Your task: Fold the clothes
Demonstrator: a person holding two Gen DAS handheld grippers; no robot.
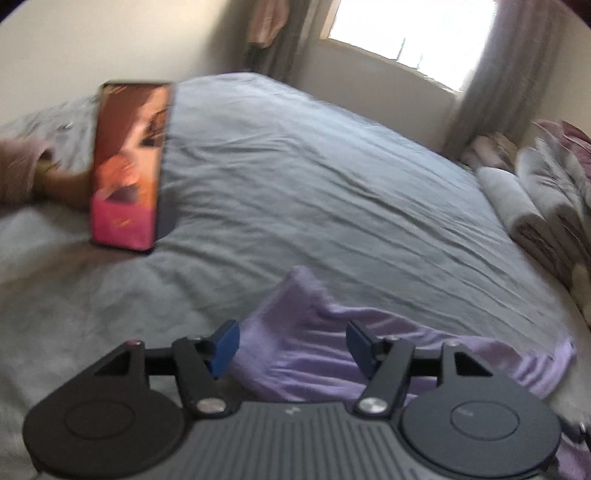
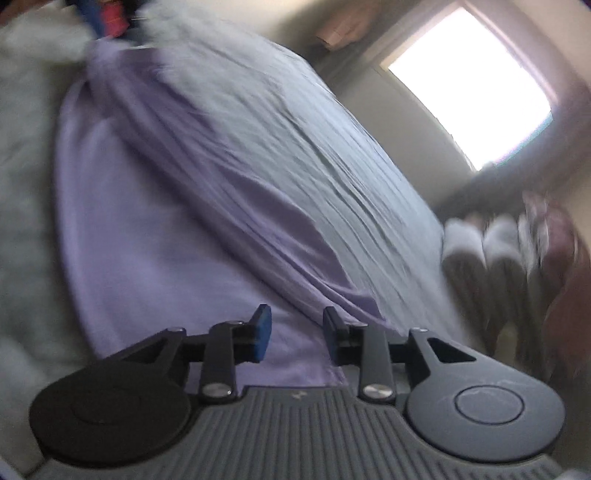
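Releasing: left gripper (image 1: pixel 291 341) wide, right gripper (image 2: pixel 297 334) narrower; neither grips the lilac garment (image 2: pixel 155 229).
Risk: bunched diagonal ridge may set a crooked fold.

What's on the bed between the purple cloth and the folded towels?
Only bare grey bedsheet, in the left wrist view, lies between the purple cloth and folded towels.

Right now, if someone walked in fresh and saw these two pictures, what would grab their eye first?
Probably the lilac garment, spread over the near part of the grey bed cover. Both the left gripper and the right gripper stand open above it, nothing between their pads. Next, the bright window behind the bed and the stack of folded clothes at the bed's right edge.
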